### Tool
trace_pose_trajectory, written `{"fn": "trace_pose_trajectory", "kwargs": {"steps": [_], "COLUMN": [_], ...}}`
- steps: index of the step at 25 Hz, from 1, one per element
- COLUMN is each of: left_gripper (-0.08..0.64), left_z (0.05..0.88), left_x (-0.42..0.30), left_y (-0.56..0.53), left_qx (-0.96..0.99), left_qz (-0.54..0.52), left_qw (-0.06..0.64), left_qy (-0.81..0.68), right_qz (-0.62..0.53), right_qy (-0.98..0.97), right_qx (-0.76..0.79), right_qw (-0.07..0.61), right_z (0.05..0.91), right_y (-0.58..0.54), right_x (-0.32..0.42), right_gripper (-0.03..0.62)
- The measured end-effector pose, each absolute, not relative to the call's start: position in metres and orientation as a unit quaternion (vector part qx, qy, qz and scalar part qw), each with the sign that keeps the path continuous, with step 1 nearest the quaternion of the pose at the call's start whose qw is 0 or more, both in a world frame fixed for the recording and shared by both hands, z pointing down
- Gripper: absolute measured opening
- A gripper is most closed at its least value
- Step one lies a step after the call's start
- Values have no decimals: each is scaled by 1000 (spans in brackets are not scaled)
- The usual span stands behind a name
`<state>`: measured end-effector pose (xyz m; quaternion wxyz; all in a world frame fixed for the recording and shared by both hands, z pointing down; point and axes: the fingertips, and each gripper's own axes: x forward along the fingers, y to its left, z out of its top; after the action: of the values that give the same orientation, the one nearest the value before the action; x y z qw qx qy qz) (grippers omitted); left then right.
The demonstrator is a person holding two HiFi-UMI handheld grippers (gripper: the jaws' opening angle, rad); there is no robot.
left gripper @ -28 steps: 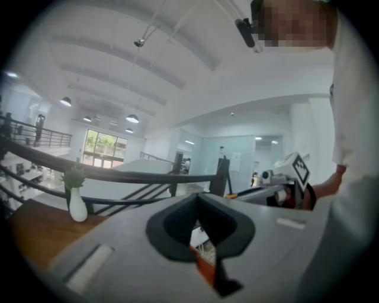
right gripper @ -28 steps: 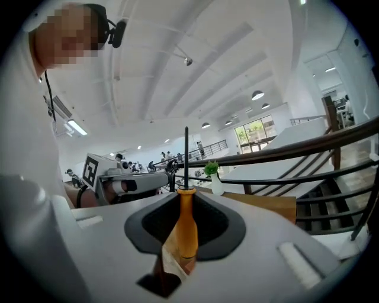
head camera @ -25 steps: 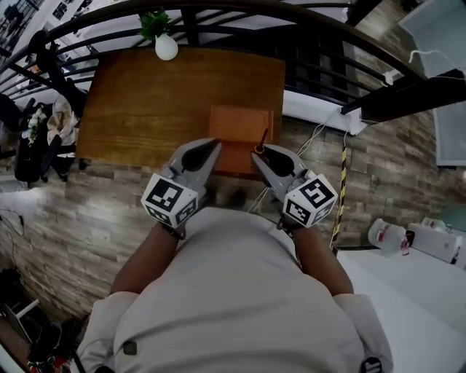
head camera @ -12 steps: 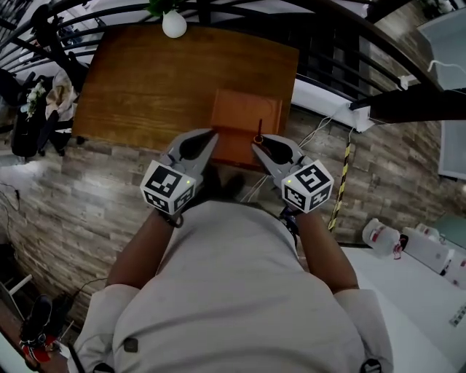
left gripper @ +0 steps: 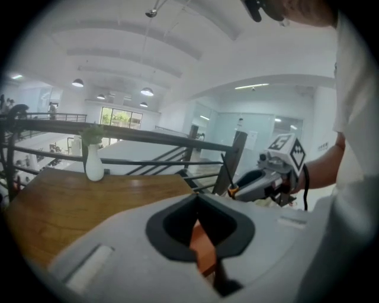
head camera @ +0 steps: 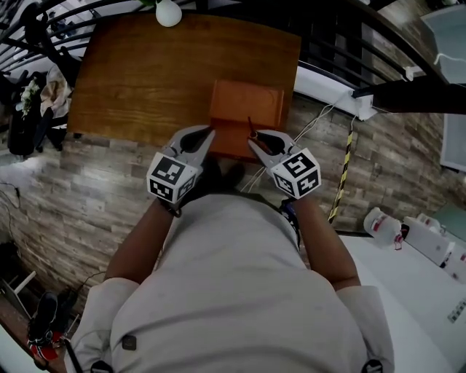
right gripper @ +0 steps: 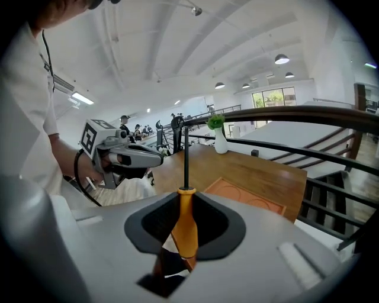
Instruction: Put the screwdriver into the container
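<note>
An orange-handled screwdriver [right gripper: 187, 228] is pinched between the jaws of the right gripper [right gripper: 185, 194] at frame centre, its black shaft pointing up past the tips. The left gripper [left gripper: 198, 198] has its jaws pressed together on nothing. The orange container [head camera: 247, 109] sits on the wooden table [head camera: 145, 73], upper centre of the head view.

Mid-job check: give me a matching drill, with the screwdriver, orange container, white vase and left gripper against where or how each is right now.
1 screwdriver
2 container
3 vase
4 left gripper

A at the table's far edge
B jaws together, holding nothing
C at the table's near edge
D clamped in the right gripper

Pairs: 1-D, 2-C, 3-A, 4-B
</note>
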<state>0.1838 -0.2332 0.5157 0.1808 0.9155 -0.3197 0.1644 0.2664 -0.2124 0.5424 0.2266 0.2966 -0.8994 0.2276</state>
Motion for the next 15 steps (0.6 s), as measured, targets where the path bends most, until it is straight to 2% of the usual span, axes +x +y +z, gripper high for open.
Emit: {"fn": "trace_pose_trajectory", "kwargs": {"steps": [15], "left_gripper": [3], "left_z": [592], "left_x": [178], "left_y": [-244], "left_qx": [901], "left_qz": [228], "left_qw": [212], "left_qy": [-303], "right_qz": [231], "right_qy": [-875], "right_qx": [258], "right_qw": [337], "right_z": [629], "right_y": [-222], "right_x": [251], "right_gripper": [77]}}
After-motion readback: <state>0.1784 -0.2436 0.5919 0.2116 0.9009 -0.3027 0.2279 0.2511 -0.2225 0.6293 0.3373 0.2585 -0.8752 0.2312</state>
